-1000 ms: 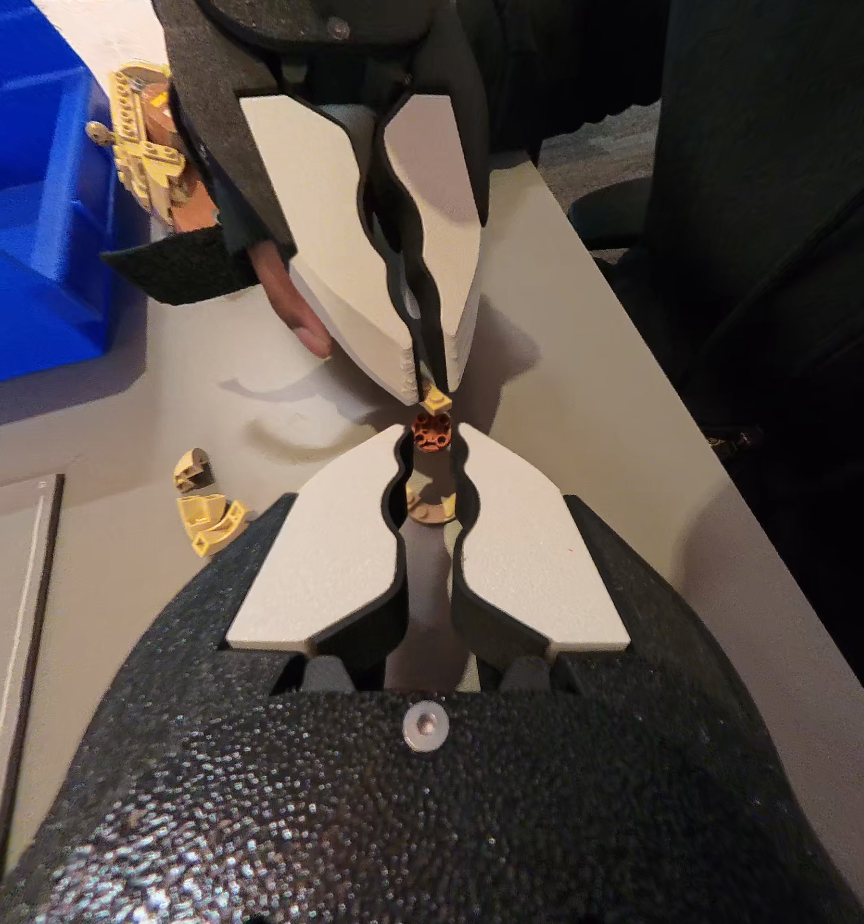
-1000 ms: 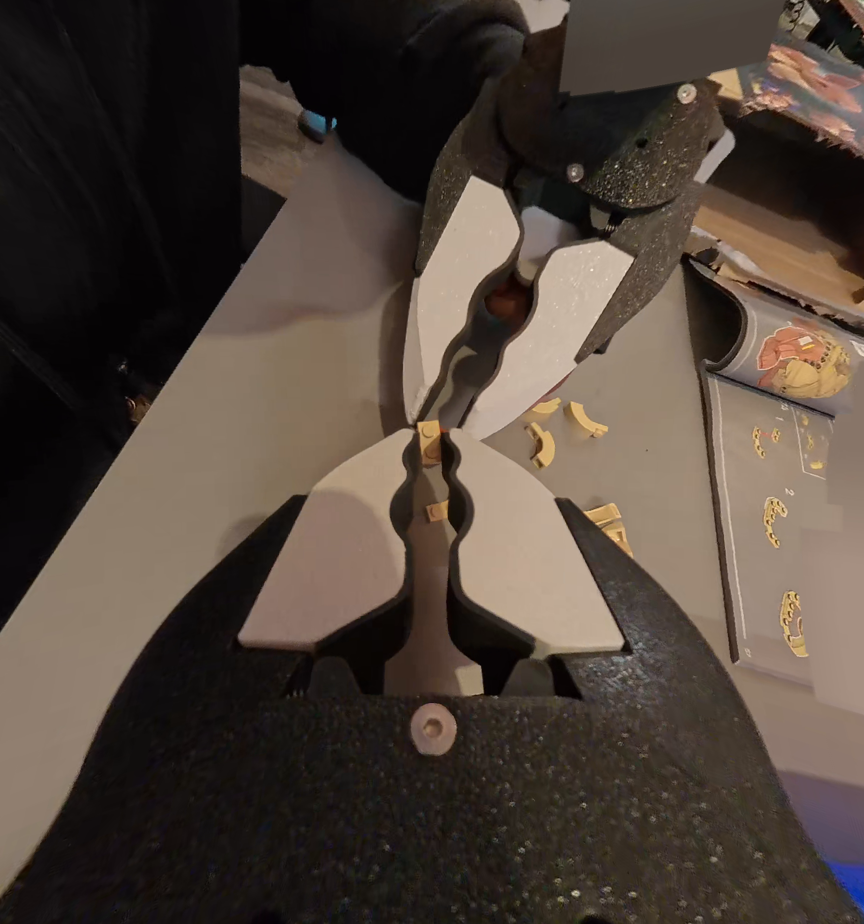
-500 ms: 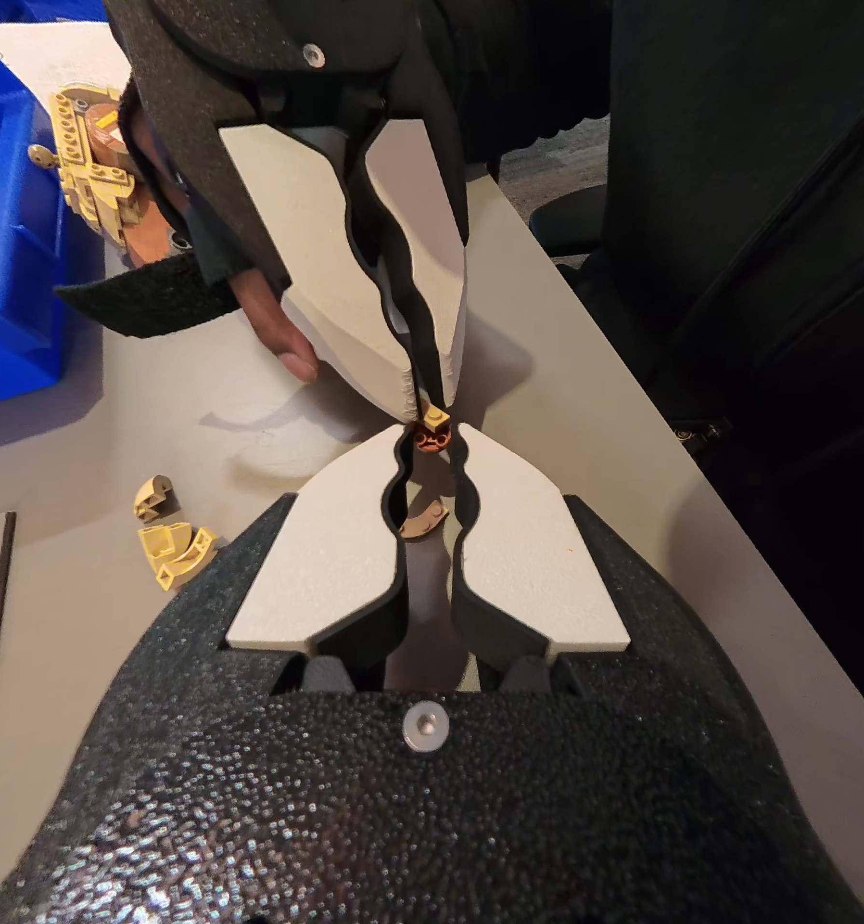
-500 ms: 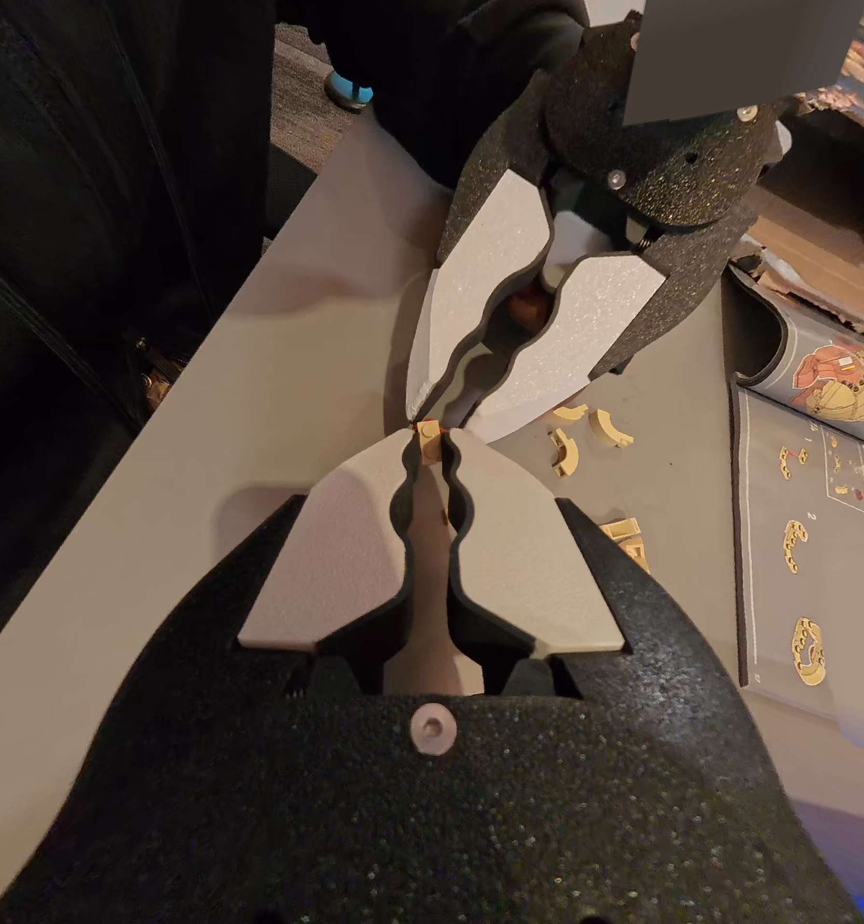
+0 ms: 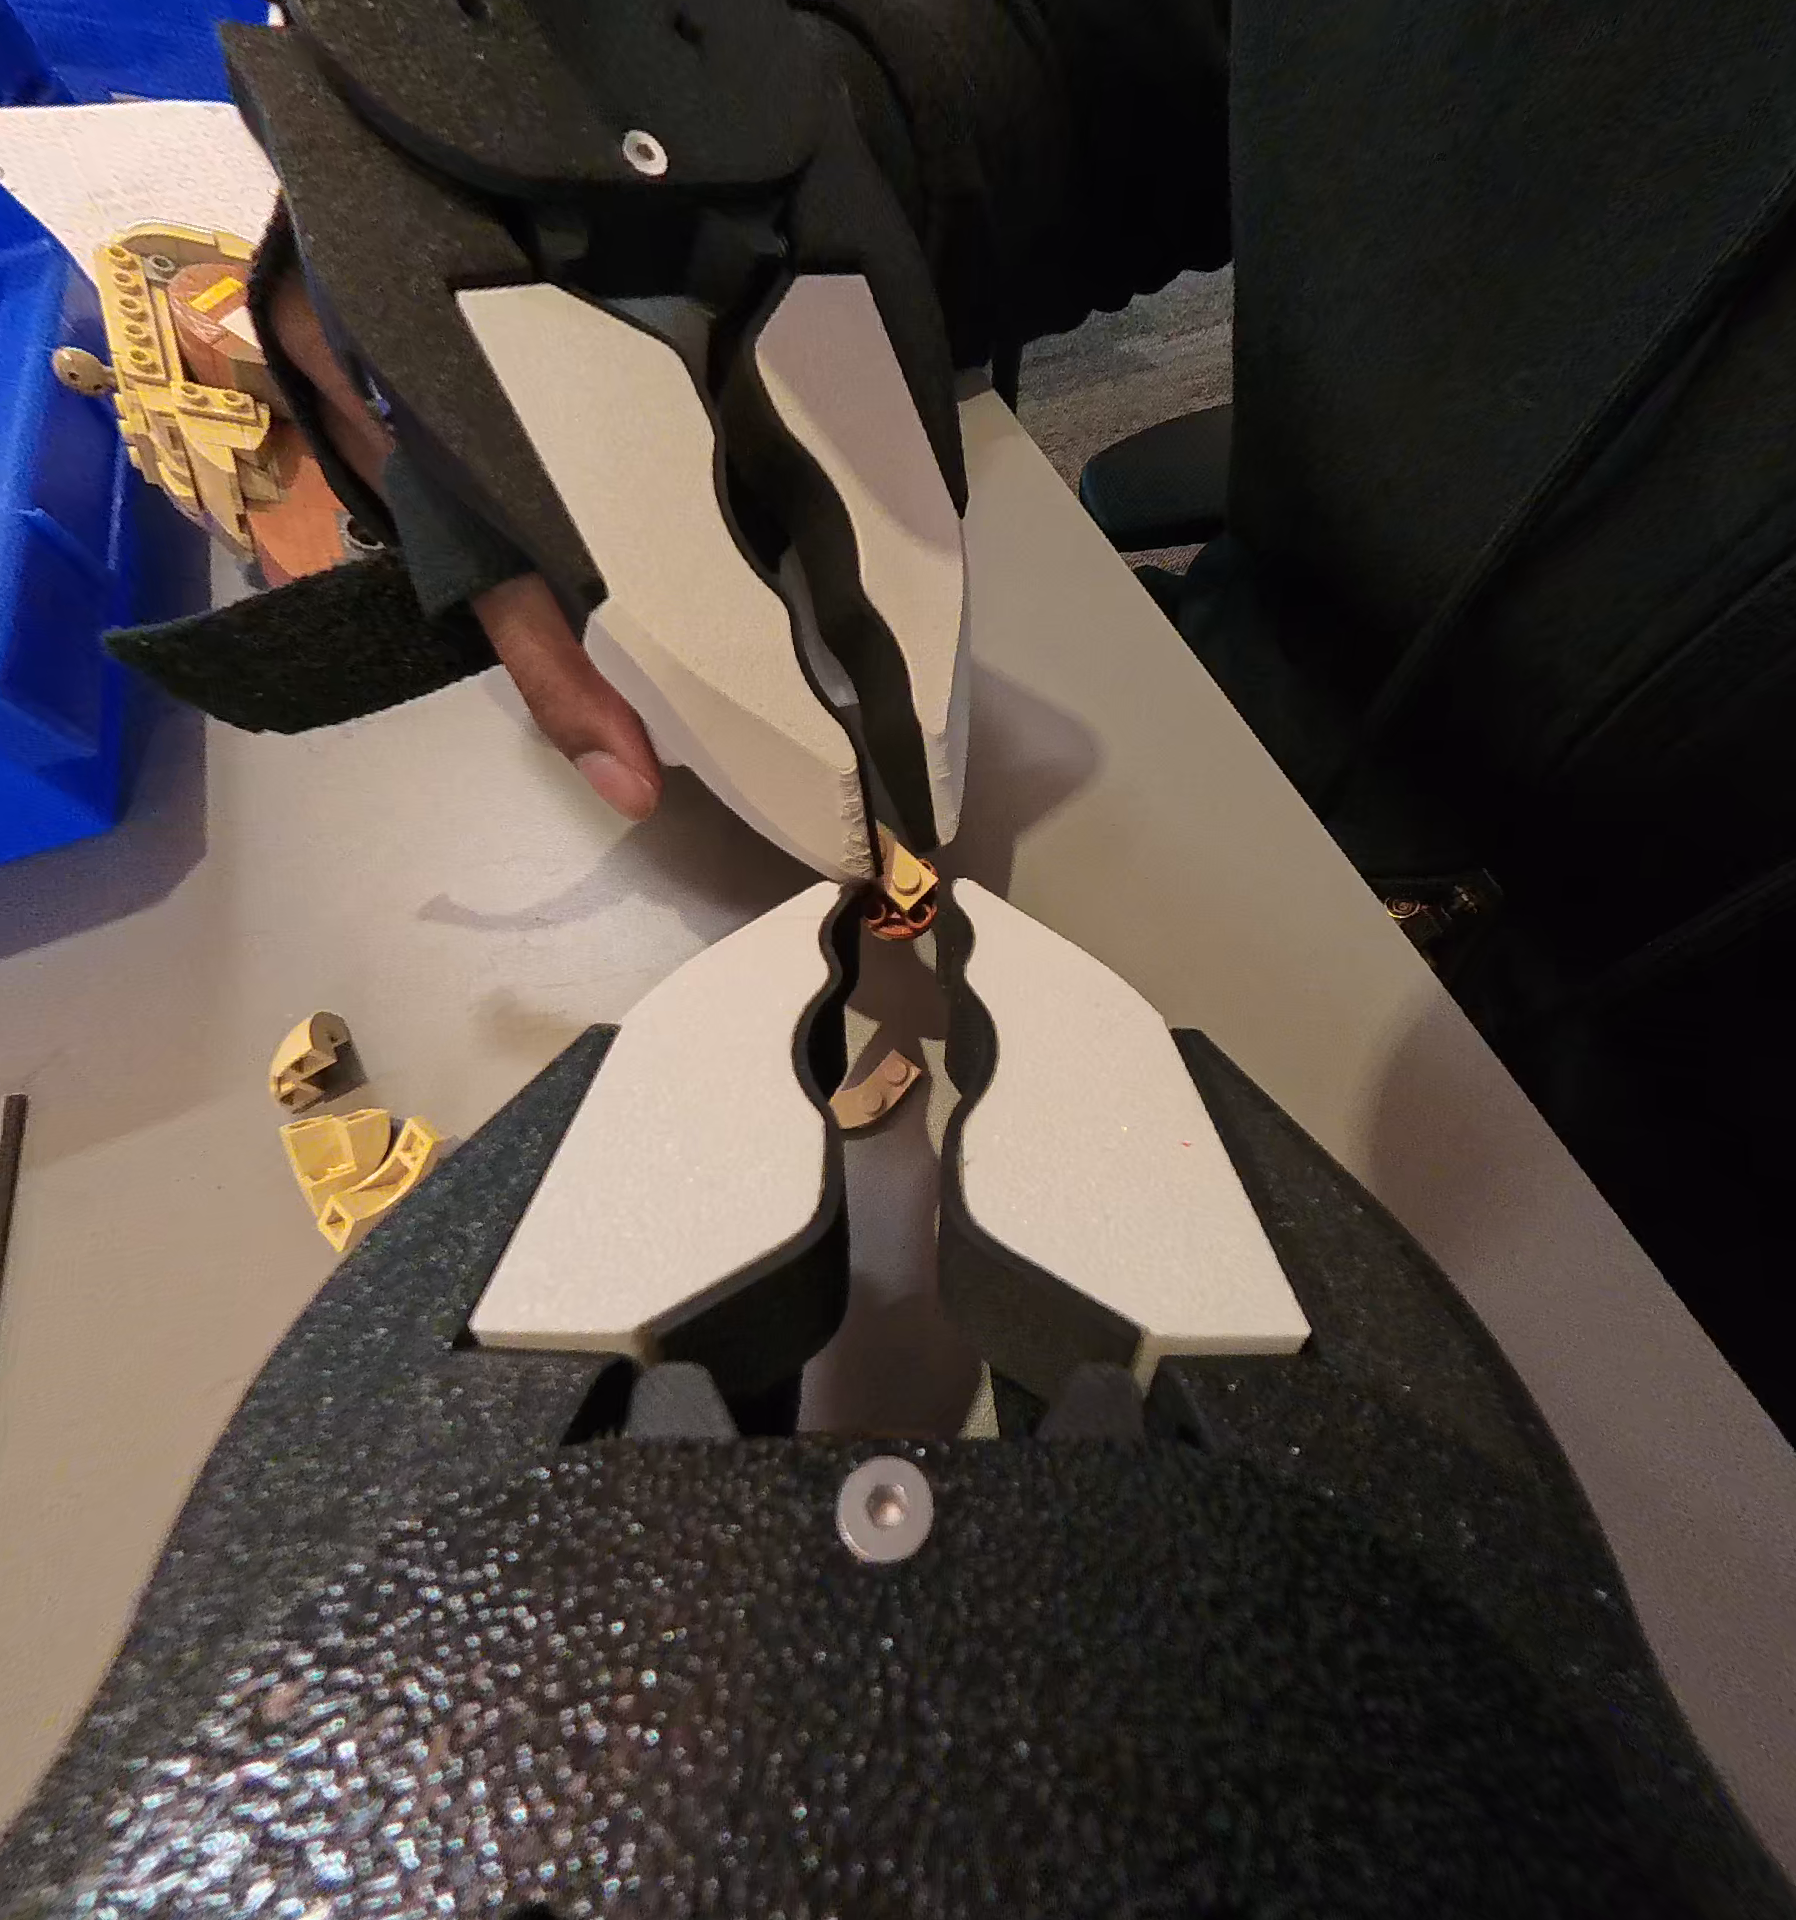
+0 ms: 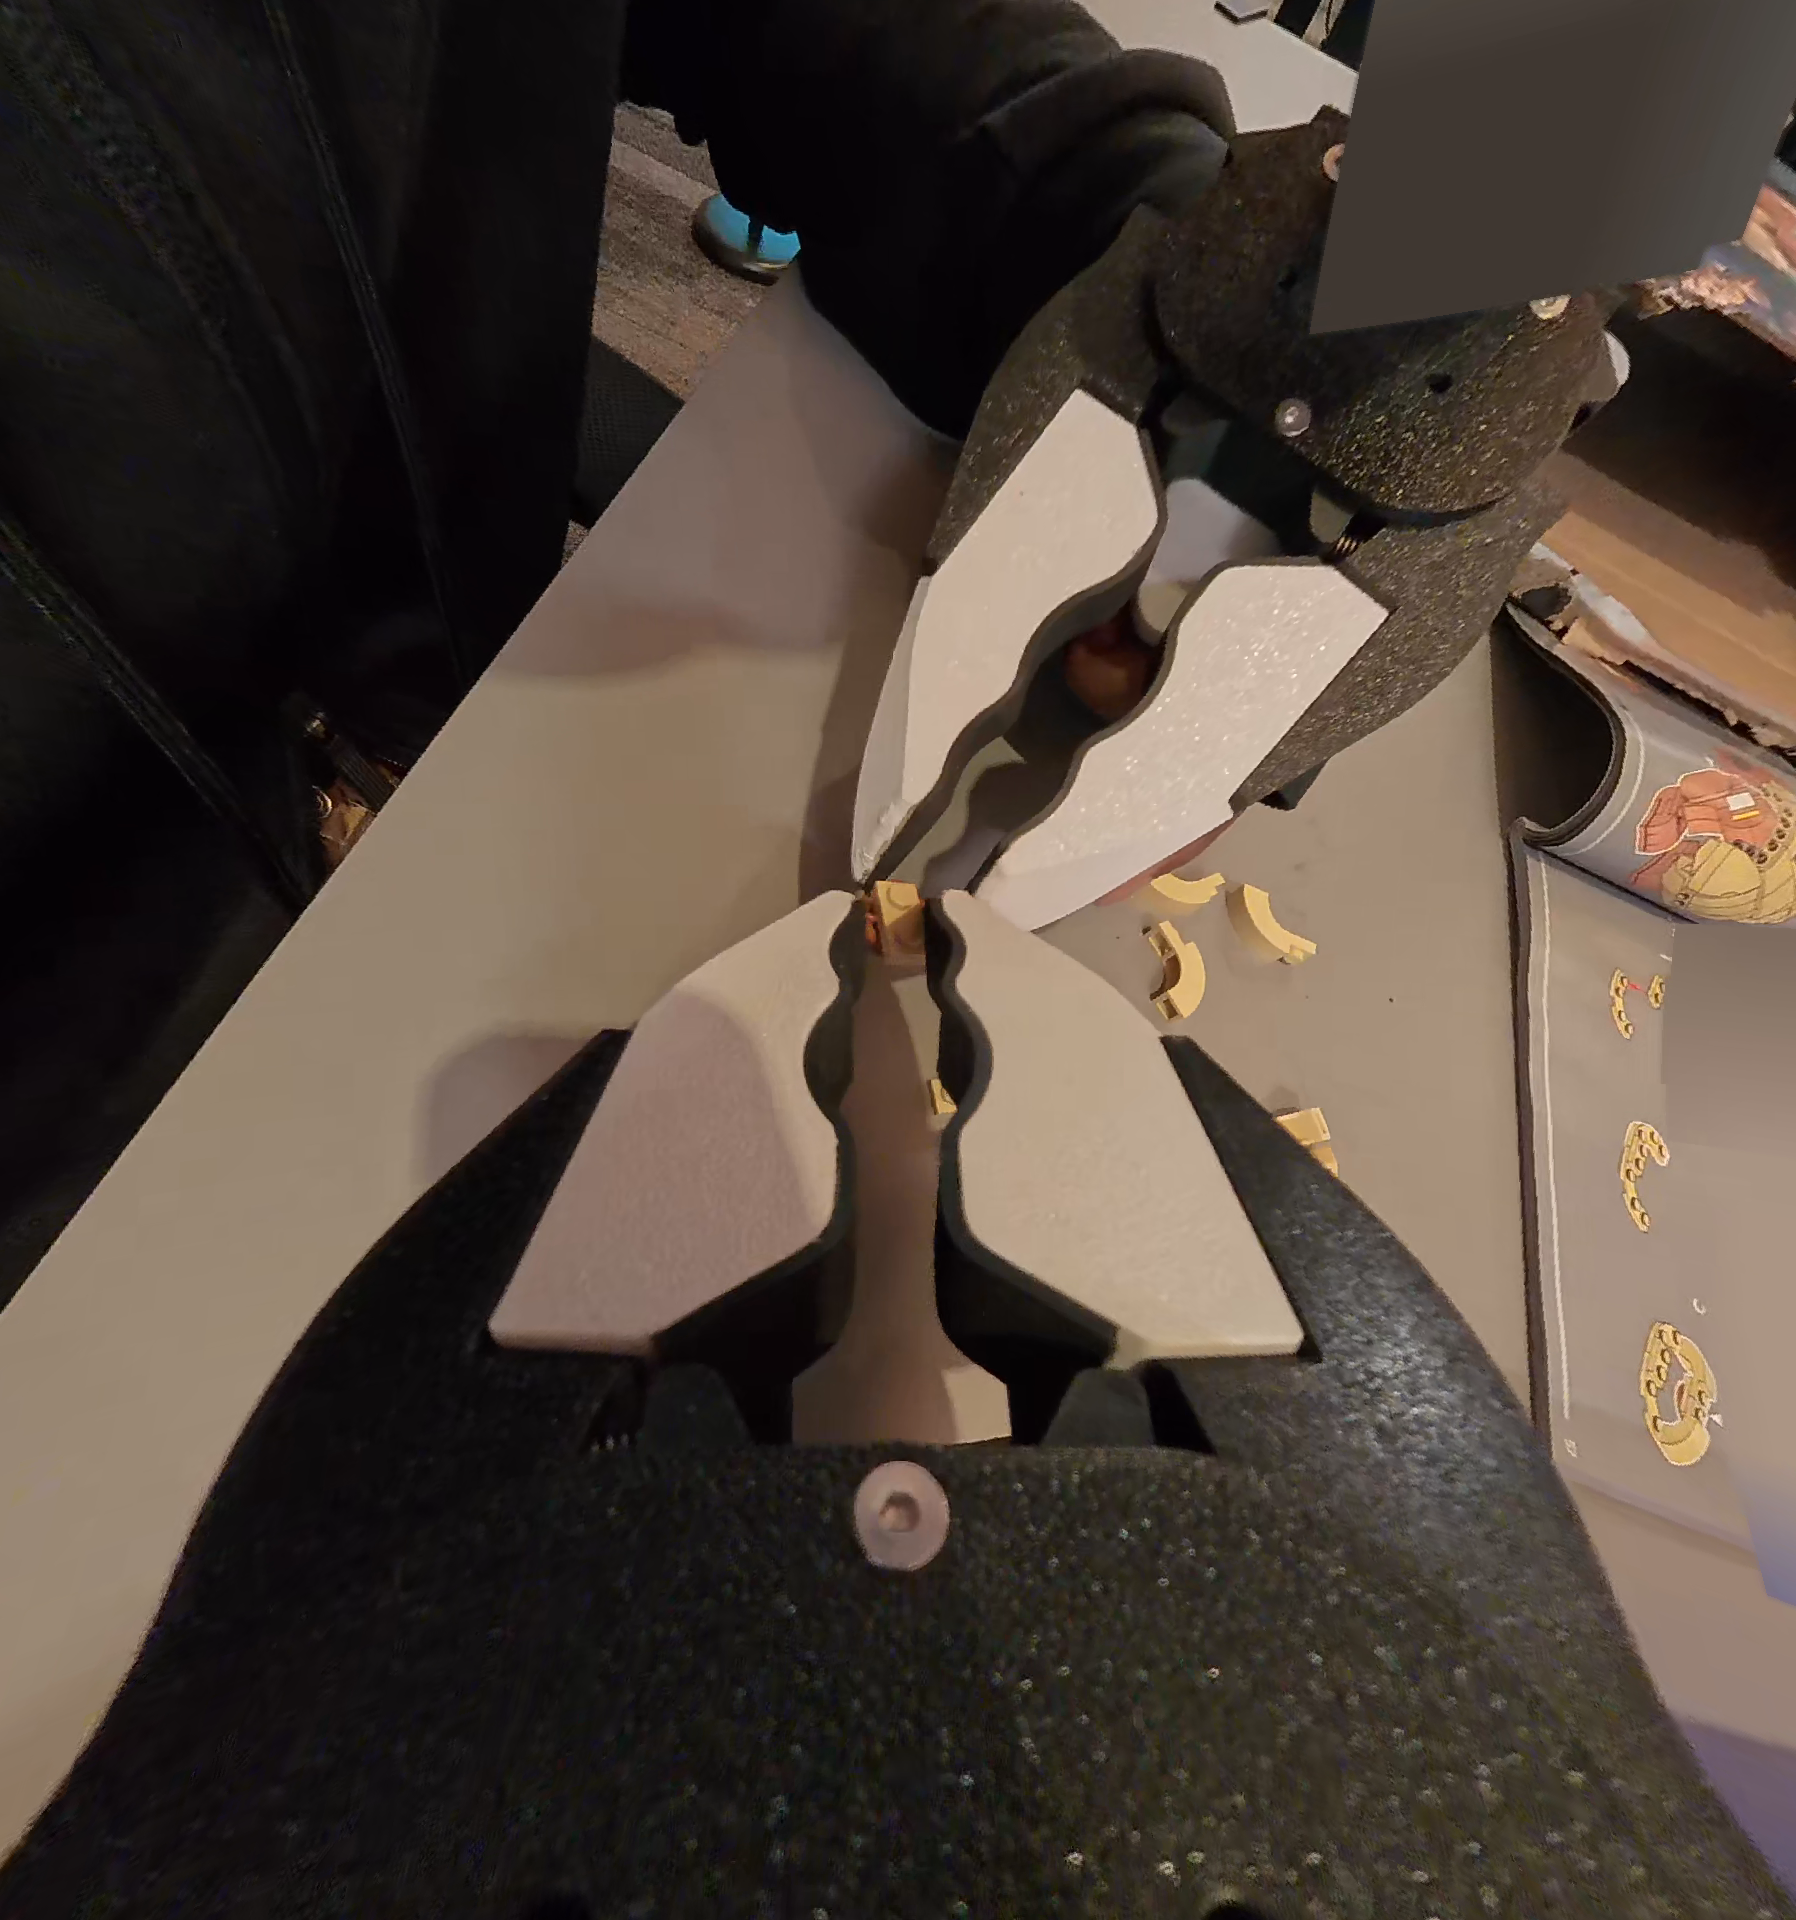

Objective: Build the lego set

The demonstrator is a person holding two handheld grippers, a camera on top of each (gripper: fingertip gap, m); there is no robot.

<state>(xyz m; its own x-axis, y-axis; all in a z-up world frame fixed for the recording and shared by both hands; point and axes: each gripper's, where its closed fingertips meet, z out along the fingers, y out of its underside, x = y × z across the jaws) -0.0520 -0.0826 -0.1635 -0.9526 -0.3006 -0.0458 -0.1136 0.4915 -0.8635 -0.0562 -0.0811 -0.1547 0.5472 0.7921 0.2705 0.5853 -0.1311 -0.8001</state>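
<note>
Grey table (image 5: 1133,727) carries loose tan pieces (image 5: 354,1164). Left gripper (image 5: 899,920) pinches a round brown stud piece (image 5: 899,920) narrowly; right gripper (image 6: 899,925), meeting it tip to tip, clamps a small tan brick (image 6: 896,914) flat against it, apparently mating them.

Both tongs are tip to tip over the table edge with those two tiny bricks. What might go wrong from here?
1. The tan brick and round brown brick are pinched only at the very fingertips of the right tongs and left tongs; a skewed push may pop one out.
2. The table edge is close, so a dropped piece might fall off.
3. The loose tan curved piece lies below and may get knocked.
</note>
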